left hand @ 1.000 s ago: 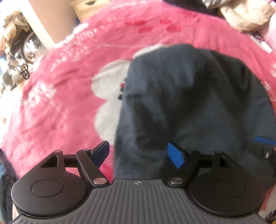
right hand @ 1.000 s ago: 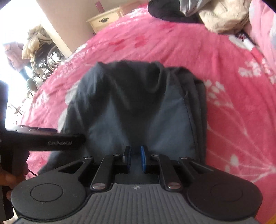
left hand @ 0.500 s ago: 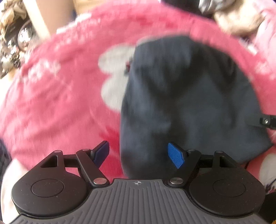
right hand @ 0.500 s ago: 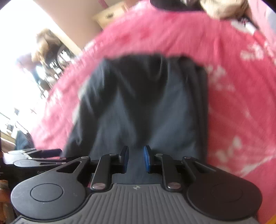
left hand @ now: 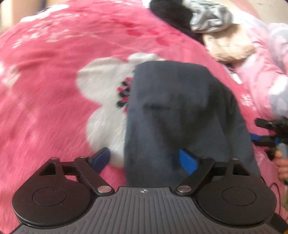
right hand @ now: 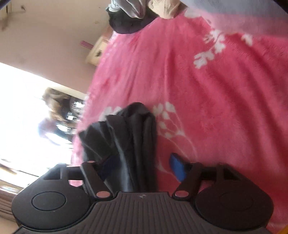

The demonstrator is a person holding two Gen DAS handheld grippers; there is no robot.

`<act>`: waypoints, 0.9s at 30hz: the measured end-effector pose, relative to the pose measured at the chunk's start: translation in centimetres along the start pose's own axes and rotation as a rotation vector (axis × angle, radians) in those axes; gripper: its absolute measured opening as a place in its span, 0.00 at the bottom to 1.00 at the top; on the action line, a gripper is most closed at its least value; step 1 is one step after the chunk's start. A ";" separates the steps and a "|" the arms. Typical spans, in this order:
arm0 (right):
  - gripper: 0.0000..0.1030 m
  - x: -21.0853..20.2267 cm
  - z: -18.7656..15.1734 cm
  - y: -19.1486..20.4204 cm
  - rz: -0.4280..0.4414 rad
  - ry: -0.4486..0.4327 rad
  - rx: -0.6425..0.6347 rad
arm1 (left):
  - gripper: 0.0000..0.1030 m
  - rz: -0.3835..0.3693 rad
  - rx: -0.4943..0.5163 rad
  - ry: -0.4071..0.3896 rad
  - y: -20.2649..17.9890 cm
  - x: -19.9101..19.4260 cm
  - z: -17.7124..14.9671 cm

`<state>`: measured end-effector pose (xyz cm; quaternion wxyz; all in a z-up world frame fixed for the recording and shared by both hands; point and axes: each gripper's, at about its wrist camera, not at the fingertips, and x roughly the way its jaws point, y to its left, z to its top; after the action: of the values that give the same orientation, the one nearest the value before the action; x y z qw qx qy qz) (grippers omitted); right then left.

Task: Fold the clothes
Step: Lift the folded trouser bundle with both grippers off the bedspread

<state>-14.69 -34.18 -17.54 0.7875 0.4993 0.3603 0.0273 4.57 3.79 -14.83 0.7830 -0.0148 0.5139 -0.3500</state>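
Left gripper (left hand: 144, 160) sits level, low over the near edge of the dark garment (left hand: 180, 117). Jaws spread wide: one blue pad over the pink blanket (left hand: 54, 108), the other over the cloth. Nothing pinched.

Right gripper (right hand: 142, 167) is rolled hard; its view is tilted, with the wall and a bright window in the left of the frame. Jaws spread wide. The garment (right hand: 129, 140) shows edge-on as stacked folds running up between the jaws from the gripper body. Left pad is mostly hidden behind the folds, right pad is clear over the blanket (right hand: 216, 108). Cannot tell if the cloth touches either pad.

In the left wrist view the right gripper (left hand: 270, 133) is at the right edge of the frame, just beside the garment's right edge, cut off by the frame, with fingers (left hand: 280, 162) of the person's hand below it.

Garment lies folded at centre frame on the bed, partly covering a white flower print (left hand: 104, 100). Its near edge is hidden under the left gripper body. Both views are motion-blurred, so seams and garment type are unreadable.

Open blanket left of the garment and beyond it. Pile of clothes (left hand: 207, 23) at upper right of the left view, well apart; same pile (right hand: 136, 16) at the top of the right view.
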 end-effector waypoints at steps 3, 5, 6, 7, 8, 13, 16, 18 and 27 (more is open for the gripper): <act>0.76 1.1 0.8 0.2 0.032 0.028 -0.028 | 0.87 -0.066 0.027 -0.008 0.4 0.9 0.9; 0.76 2.2 1.4 0.8 0.050 0.052 -0.060 | 0.87 -0.110 0.045 -0.014 0.6 1.5 1.5; 0.76 2.8 1.7 1.1 0.058 0.062 -0.074 | 0.87 -0.129 0.046 -0.017 0.7 1.7 1.9; 0.76 3.4 2.1 1.4 0.070 0.073 -0.089 | 0.86 -0.146 0.056 -0.018 0.7 1.9 2.3; 0.76 4.1 2.5 1.6 0.084 0.082 -0.103 | 0.85 -0.162 0.065 -0.019 0.8 2.1 2.6; 0.67 7.0 4.2 2.4 0.161 0.128 -0.131 | 0.77 -0.251 0.071 -0.030 0.8 3.4 3.9; 0.57 9.5 4.9 3.4 0.192 0.174 -0.165 | 0.69 -0.267 0.064 -0.047 0.7 4.1 4.5; 0.42 10.8 5.2 4.2 0.199 0.200 -0.184 | 0.51 -0.263 0.055 -0.057 0.6 4.2 4.7; 0.18 10.8 4.9 9.0 0.181 0.172 -0.304 | 0.16 -0.191 0.061 -0.163 -1.4 1.0 4.6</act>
<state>-0.93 -29.06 -14.98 0.8143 0.4008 0.3717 0.1950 7.81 0.65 -12.95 0.7853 -0.0682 0.4338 -0.4364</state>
